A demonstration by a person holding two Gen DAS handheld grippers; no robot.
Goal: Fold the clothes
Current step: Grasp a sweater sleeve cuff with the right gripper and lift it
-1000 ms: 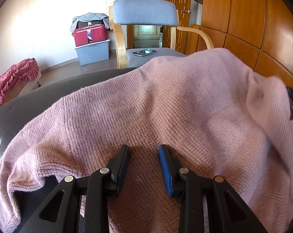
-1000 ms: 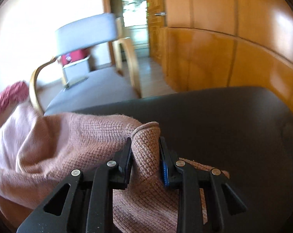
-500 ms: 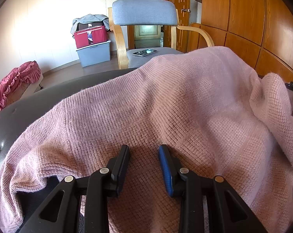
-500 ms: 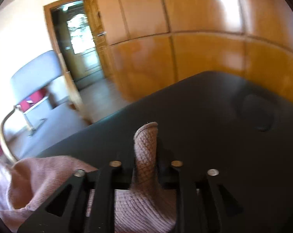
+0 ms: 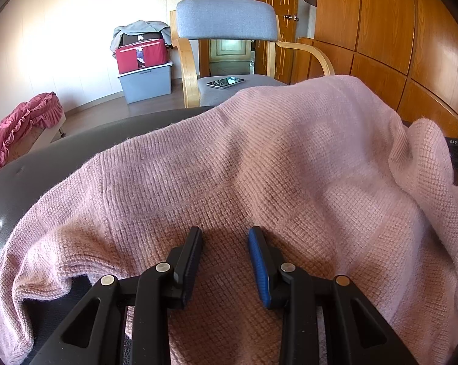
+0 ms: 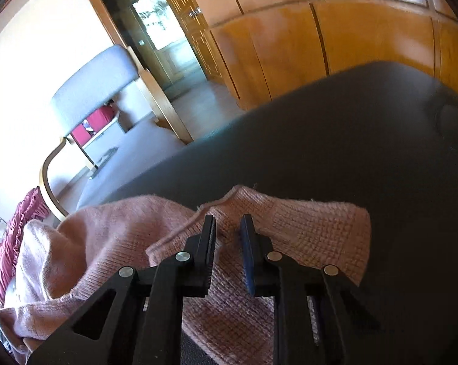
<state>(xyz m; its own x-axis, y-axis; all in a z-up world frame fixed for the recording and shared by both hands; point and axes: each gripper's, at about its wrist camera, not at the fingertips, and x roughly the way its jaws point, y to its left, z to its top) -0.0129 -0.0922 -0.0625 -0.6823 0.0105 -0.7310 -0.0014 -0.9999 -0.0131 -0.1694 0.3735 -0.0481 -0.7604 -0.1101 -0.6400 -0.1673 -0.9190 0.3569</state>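
Looking along the left gripper [image 5: 225,237], I see a pink knitted sweater [image 5: 259,164] heaped over the dark padded table [image 5: 13,188]. Its jaws stand apart over the knit, resting on it with nothing pinched between them. Behind the table stands a chair [image 5: 225,18] with a grey back and wooden arms, a phone [image 5: 225,82] on its seat; farther back a red bag [image 5: 141,55] sits on a grey bin [image 5: 146,82], and a red ruffled cloth [image 5: 19,121] shows at the left edge.

From the right gripper [image 6: 228,223] the view is tilted and a little blurred. Here the sweater's edge [image 6: 304,225] lies flat on the table [image 6: 350,140] (a loose flap, folded toward the camera). The jaws are closing with a ridge of the knit between them; the pads do not yet seem to press it. Wooden panels [image 6: 320,48] fill the wall behind.
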